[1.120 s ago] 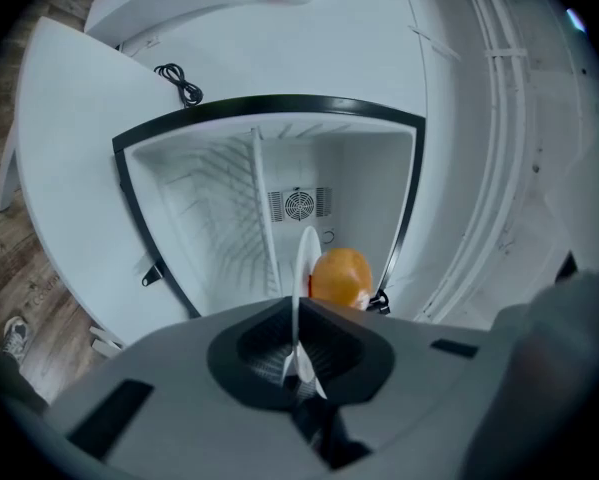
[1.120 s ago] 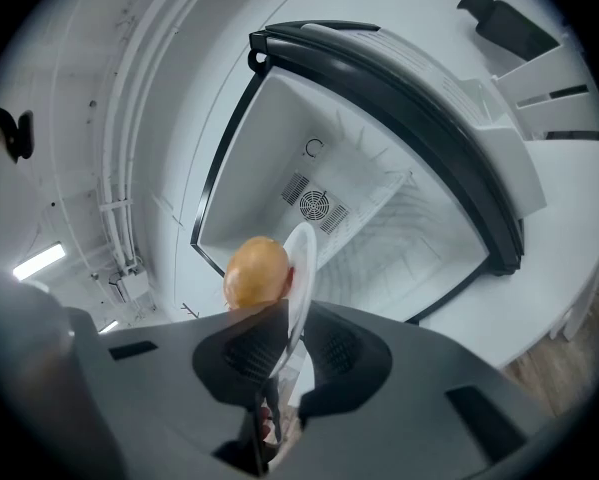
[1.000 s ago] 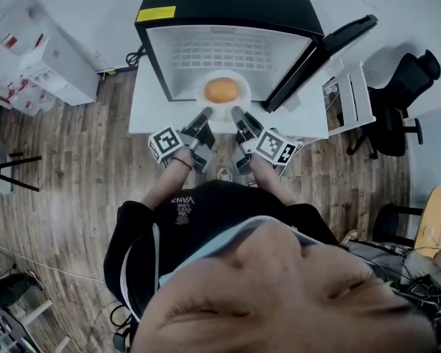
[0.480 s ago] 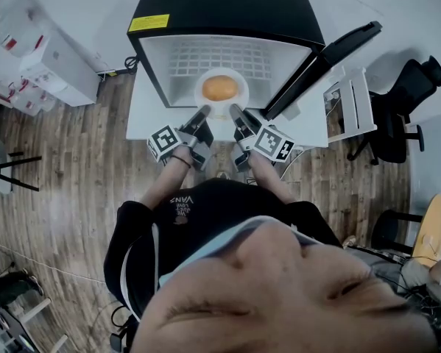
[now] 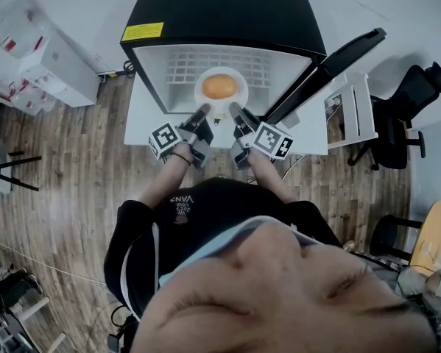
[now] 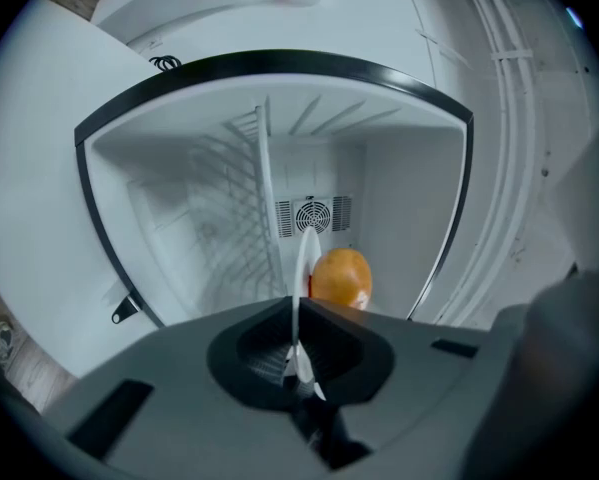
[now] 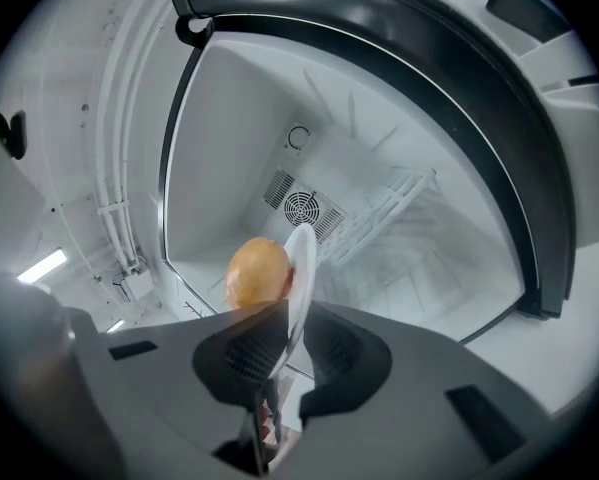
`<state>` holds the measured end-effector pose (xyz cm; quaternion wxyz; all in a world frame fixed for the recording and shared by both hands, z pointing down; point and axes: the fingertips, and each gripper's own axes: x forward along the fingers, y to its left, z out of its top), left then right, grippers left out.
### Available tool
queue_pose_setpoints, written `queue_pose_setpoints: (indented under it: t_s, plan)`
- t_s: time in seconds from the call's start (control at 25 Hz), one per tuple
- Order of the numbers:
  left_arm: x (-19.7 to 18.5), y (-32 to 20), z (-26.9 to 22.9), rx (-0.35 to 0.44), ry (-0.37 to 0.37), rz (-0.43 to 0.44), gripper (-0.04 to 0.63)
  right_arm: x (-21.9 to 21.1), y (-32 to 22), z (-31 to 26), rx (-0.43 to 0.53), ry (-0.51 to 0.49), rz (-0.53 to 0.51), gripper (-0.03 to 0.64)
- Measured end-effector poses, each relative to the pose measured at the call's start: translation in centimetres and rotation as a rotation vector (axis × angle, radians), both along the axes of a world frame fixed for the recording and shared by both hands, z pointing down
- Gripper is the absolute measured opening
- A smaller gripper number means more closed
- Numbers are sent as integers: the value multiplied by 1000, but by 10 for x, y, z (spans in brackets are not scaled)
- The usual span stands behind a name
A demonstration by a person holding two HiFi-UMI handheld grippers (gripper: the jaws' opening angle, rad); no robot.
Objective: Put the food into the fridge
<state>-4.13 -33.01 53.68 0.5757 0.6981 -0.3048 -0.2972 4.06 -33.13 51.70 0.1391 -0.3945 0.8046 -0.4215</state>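
Your left gripper [image 5: 204, 109] and right gripper [image 5: 233, 108] each pinch the near rim of the plate [image 5: 239, 98], one on each side, holding it in the mouth of the open fridge [image 5: 227, 13] with the orange [image 5: 220, 87] on it

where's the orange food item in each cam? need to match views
Head view: orange food top centre, on the white plate.
Left gripper view: orange food centre, just right of the edge-on plate.
Right gripper view: orange food left of centre, left of the plate.
Shared landmark: that plate.
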Motion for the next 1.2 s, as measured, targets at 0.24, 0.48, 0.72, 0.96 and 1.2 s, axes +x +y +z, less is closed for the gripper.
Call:
queue_pose_setpoints:
  t_s: [0.24,0.48,0.72,0.96,1.2]
  plan:
    - [2,-15,4,-10,3,-4,23,1,-16,5,-9,0,-4,38]
    - [4,-26,9,-19,-8,-5,23,5,-27,10,-22,-5,-4,38]
    - [5,-38,13,-36,-1,-11,23,5,-40,15,-33,0,-5,38]
    - [4,-48,12,-36,23,-23,23,5,-50,14,-33,-2,-8,38]
    - [3,-54,9,-34,56,-33,24,5,-57,13,-31,-2,-10,42]
